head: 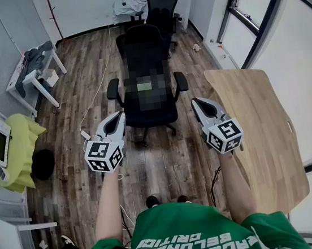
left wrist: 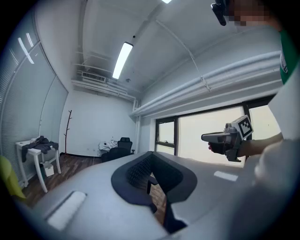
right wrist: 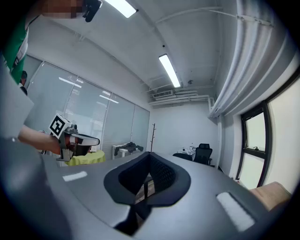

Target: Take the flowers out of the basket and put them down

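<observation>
No basket and no flowers show in any view. Both grippers hang in the air over the wooden floor, side by side in front of the person in the green shirt. My left gripper (head: 118,117) has its jaws pressed together with nothing between them; its own view shows the same closed tips (left wrist: 151,158). My right gripper (head: 197,103) is likewise shut and empty, its jaws meeting in its own view (right wrist: 150,158). Each gripper view catches the other gripper from the side: the right gripper (left wrist: 212,137) and the left gripper (right wrist: 93,140).
A black office chair (head: 150,102) stands just beyond the grippers. A light wooden table (head: 263,135) runs along the right, by the windows. A second chair (head: 161,6) is at the back, and at the left a white table with clothes (head: 34,71) and a yellow seat (head: 22,150).
</observation>
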